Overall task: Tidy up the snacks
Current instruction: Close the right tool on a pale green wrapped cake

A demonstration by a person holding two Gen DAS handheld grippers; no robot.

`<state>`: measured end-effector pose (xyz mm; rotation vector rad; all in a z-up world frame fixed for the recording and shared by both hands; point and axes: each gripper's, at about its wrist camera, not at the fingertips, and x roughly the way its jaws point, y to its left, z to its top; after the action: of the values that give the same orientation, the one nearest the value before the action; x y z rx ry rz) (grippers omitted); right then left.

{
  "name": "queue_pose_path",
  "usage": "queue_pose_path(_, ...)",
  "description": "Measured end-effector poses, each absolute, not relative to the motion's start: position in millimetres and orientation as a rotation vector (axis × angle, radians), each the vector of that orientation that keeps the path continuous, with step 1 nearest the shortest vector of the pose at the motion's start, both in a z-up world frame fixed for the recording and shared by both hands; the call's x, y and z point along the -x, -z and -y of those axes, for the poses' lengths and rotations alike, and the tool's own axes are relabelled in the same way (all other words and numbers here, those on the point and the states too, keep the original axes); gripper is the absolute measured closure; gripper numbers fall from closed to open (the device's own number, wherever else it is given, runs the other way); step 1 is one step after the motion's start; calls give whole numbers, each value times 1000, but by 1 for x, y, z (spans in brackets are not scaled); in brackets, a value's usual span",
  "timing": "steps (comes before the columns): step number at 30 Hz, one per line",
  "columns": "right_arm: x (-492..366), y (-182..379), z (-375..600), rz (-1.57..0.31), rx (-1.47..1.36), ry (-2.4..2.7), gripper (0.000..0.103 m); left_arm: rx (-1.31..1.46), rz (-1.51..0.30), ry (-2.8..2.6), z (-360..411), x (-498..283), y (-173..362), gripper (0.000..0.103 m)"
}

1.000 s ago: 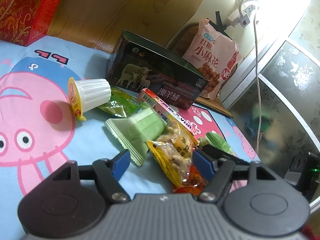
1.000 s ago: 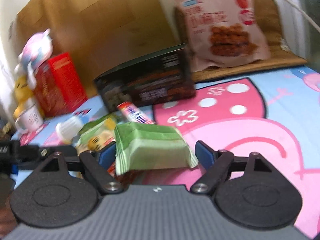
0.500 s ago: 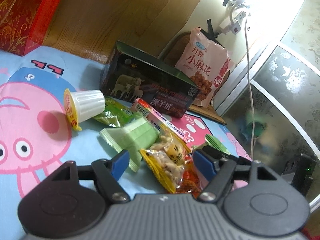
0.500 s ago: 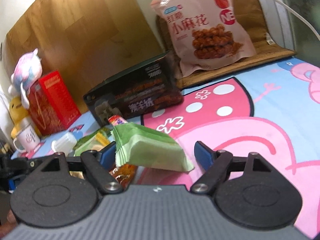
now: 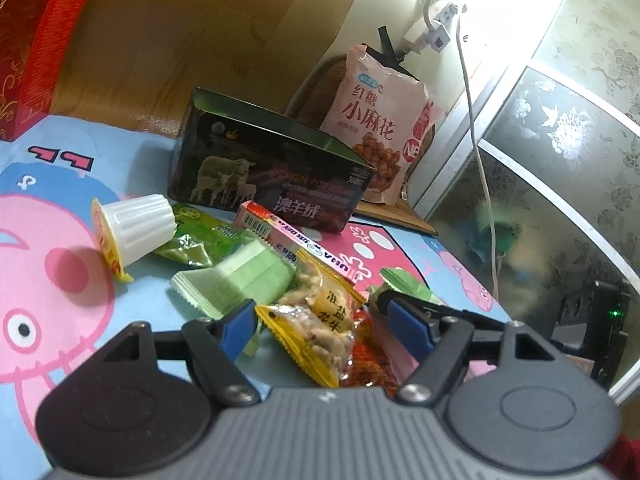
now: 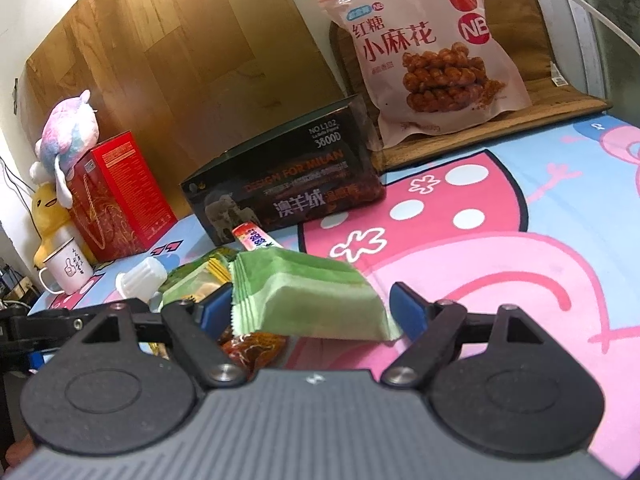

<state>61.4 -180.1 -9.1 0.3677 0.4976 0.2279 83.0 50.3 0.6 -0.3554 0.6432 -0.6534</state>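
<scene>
Both pairs of blue-padded fingers stand wide: my right gripper (image 6: pixel 310 309) has a pale green crimped-edge wafer packet (image 6: pixel 308 298) between its pads, its left crimped end beside the left pad and its right corner at the right pad (image 6: pixel 408 312), though I cannot tell whether the pads press on it; my left gripper (image 5: pixel 326 326) straddles a yellow-edged clear bag of peanuts (image 5: pixel 320 332) lying on the cloth, with neither pad touching it. Everything sits on a cartoon-pig printed sheet in blue and pink (image 6: pixel 500 240). Farthest back, a big pink bag of twisted fried dough snacks (image 6: pixel 428 48) leans upright on a brown mat (image 6: pixel 560 100). Just in front of it stands a dark rectangular box printed with sheep (image 5: pixel 260 176). A red gift box with gold pattern (image 6: pixel 116 196) stands off to the left, a pastel plush toy (image 6: pixel 66 128) resting on top of it and a white mug (image 6: pixel 66 270) beside it. Near the dark box lies the loose pile: a long pink candy box (image 5: pixel 296 240), a second pale green wafer packet (image 5: pixel 236 284), a bright green foil pouch (image 5: pixel 196 236), a white ribbed jelly cup tipped on its side (image 5: pixel 130 228), and a red-orange snack pouch (image 5: pixel 368 364) under the peanut bag.
</scene>
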Motion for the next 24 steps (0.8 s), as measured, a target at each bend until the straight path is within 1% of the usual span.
queue_pose_path(9,-62,9,179,-505,-366,-246,17,380,-622,657,-57,-87,-1,29)
queue_pose_path(16,-62,10,179,-507,-368,-260,17,516,-608,675,-78,-96,0,29)
queue_pose_path(24,-61,10,175,-513,-342,-290,16,510,-590,724,-74,-93,-2,29)
